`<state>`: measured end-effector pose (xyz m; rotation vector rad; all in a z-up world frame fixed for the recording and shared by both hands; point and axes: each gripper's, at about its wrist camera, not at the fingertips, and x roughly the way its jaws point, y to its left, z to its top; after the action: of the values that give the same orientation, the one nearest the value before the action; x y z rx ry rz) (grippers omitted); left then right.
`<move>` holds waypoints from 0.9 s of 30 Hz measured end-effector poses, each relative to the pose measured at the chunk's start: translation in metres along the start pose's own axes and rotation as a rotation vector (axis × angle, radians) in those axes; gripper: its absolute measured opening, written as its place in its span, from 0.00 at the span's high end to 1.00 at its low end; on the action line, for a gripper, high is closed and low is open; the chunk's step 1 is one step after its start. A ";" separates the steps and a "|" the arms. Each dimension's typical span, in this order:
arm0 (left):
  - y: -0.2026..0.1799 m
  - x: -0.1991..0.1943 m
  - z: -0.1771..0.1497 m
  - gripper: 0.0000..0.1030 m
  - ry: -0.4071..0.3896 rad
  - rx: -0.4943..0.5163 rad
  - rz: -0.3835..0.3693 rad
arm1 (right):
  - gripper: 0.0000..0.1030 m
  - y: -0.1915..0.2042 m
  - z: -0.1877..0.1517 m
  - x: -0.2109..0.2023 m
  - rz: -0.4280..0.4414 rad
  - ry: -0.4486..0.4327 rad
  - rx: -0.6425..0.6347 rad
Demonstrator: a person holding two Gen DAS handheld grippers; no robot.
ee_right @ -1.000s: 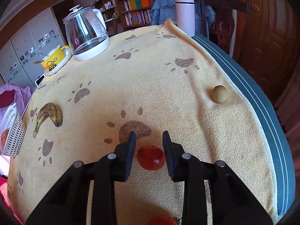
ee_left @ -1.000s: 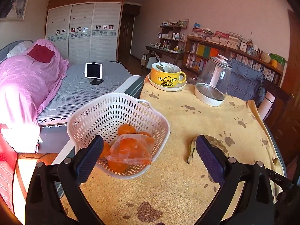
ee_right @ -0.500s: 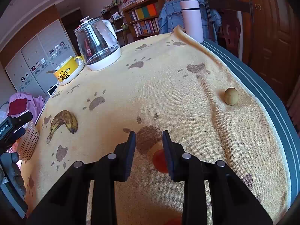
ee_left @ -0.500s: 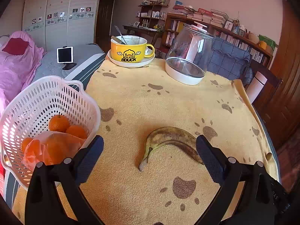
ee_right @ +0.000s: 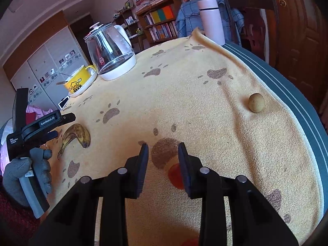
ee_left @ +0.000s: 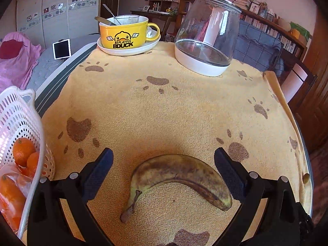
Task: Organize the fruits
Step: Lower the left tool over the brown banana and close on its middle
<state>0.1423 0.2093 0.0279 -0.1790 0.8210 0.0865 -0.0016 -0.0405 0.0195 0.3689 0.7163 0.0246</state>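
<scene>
A brown-spotted banana (ee_left: 178, 178) lies on the yellow paw-print cloth (ee_left: 164, 112). My left gripper (ee_left: 163, 155) is open wide just above it, one finger on each side, not touching. At the left edge, a white plastic basket (ee_left: 18, 112) holds oranges (ee_left: 22, 150) and a bag of more. My right gripper (ee_right: 163, 149) is open narrowly with nothing between its fingers. A small red fruit (ee_right: 174, 177) sits on the cloth, half hidden behind its right finger. A round tan fruit (ee_right: 255, 102) rests near the right edge. The right wrist view shows the banana (ee_right: 75, 137) beside a gloved hand (ee_right: 26, 170).
A yellow duck mug (ee_left: 125, 34) on a saucer and a glass kettle (ee_left: 207, 39) stand at the far side. A pink flask (ee_right: 211, 22) stands beyond the cloth's far corner. Another red fruit (ee_right: 190, 242) shows at the bottom edge. The table drops off on the right.
My left gripper swung right from the basket and closed in until the banana lay between its fingers. My right gripper drew back, so the red fruit slid from between its fingers to behind the right one.
</scene>
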 end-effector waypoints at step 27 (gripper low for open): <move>-0.014 -0.033 -0.064 0.03 0.132 0.009 -0.048 | 0.70 -0.009 0.001 -0.001 0.086 0.012 0.054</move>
<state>0.0757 0.1827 0.0114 -0.1971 0.9480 0.0261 -0.0029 -0.0495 0.0173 0.4520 0.7139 0.0894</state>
